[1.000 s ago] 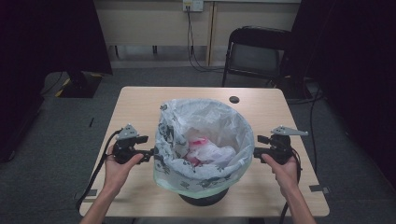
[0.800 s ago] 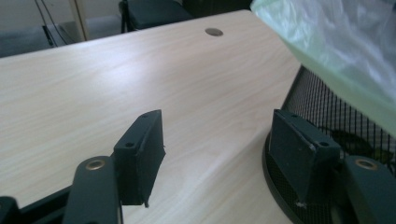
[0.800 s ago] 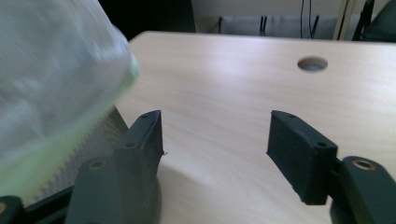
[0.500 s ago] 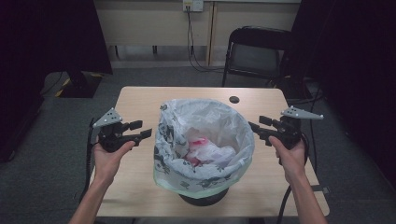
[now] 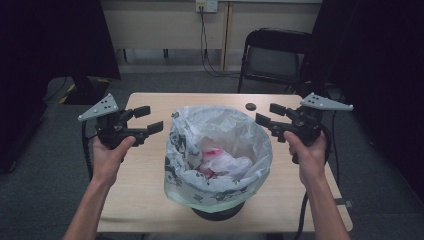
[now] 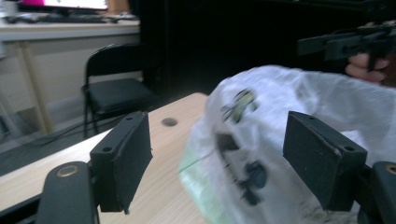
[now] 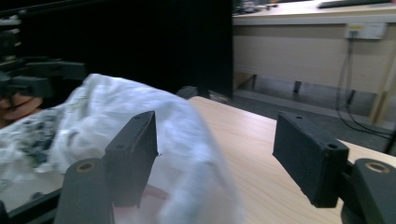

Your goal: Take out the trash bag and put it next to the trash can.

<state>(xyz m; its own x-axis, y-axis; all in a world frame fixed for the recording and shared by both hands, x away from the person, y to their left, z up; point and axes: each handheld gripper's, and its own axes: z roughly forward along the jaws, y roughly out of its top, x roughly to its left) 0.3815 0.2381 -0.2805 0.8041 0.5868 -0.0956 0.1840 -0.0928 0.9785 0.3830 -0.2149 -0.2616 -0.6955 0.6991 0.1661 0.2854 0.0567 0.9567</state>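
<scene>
**Plastic liner waits between two open grippers**

Plastic, white and printed with a dark pattern, the bin liner (image 5: 218, 150) is draped over a round bin that stands near the front middle of the wooden table (image 5: 145, 200), with crumpled white and pink rubbish lying inside it. The left gripper (image 5: 142, 120) hangs just off the liner's left rim, jaws spread wide and holding nothing; the right gripper (image 5: 270, 116) mirrors it off the right rim, jaws equally apart and empty. Neither touches the plastic.

The step in hand looks like taking hold of the liner's rim on both sides. To do it well, each gripper should come in level with the folded-over edge, so that one jaw passes inside the rim and the other outside, then close on a gathered fold rather than on a single thin layer, which would slip out. Both sides are best pinched at matching height, so that the bag lifts evenly and the rubbish stays in. A small dark disc (image 5: 250, 106) lies on the table behind the bin, well out of the way.
</scene>
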